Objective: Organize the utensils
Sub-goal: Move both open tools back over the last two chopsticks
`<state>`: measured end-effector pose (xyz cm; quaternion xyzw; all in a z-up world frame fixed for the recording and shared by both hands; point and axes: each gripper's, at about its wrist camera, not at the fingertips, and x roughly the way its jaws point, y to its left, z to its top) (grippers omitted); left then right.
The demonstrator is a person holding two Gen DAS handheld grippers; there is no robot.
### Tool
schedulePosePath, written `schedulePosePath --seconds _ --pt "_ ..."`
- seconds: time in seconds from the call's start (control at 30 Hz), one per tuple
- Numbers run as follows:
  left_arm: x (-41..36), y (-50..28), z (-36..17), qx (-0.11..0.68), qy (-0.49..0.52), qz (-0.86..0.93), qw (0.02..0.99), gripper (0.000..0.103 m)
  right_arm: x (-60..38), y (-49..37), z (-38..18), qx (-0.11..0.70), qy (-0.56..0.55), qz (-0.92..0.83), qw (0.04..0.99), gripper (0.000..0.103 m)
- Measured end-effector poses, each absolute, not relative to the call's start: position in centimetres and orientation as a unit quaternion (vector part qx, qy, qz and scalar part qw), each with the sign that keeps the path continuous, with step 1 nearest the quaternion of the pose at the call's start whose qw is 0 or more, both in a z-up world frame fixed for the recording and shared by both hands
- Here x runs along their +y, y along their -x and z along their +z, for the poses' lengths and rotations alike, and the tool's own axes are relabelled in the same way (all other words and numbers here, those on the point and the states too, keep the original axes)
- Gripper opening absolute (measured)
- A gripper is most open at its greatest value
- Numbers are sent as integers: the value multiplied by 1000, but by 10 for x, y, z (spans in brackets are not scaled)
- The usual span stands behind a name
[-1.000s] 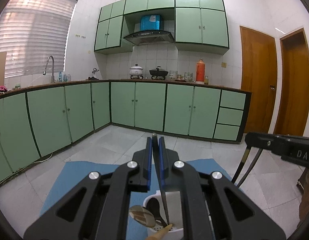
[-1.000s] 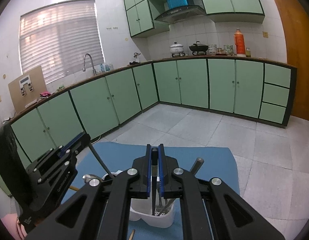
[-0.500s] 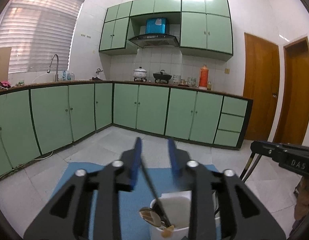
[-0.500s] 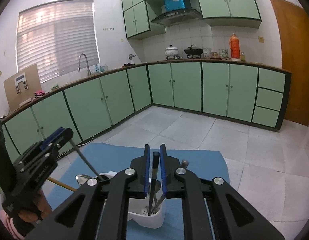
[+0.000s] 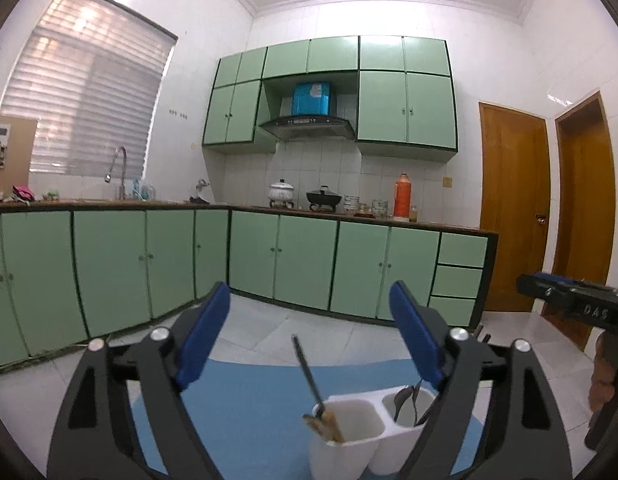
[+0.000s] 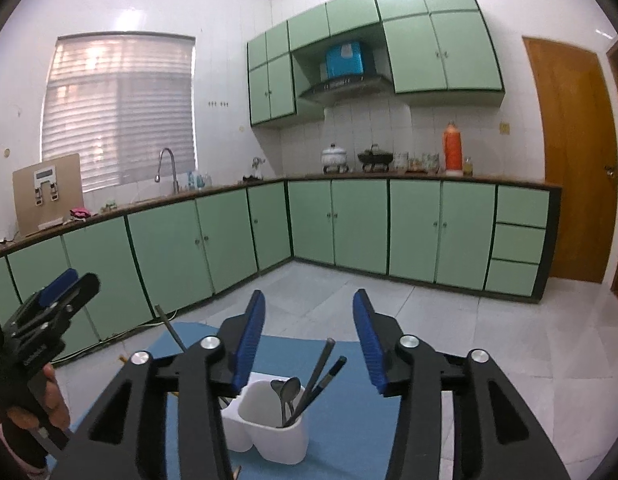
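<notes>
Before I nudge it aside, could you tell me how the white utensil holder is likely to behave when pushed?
The white utensil holder looks like thin plastic, so probably light. The tall utensils leaning above its rim may make it top-heavy and tippy. On the blue mat it may drag rather than slide.

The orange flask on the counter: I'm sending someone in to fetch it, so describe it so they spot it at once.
Follow the green base cabinets along the back wall to the worktop right of the range hood. Past the white pot and black pan, the orange flask stands upright near the wooden door: the tallest item there and the only orange one.
</notes>
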<state>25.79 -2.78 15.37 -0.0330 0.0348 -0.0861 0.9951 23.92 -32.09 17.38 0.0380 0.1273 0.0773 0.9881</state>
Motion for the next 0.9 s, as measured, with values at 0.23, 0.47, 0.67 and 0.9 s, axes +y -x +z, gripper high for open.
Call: schedulePosePath --seconds 0.23,0.47,0.67,0.9 --pt "-16 -203 130 42 19 -76 996 91 -314 -178 153 93 -22 55 994 71" --pt "-3 -158 85 64 15 -55 996 98 -302 -123 104 95 -30 40 994 91" --pt "10 -130 36 103 6 -39 994 98 -291 -92 54 115 -39 20 992 97" --pt "23 -100 -20 135 -11 -22 991 98 -268 -65 -13 167 -47 25 984 97"
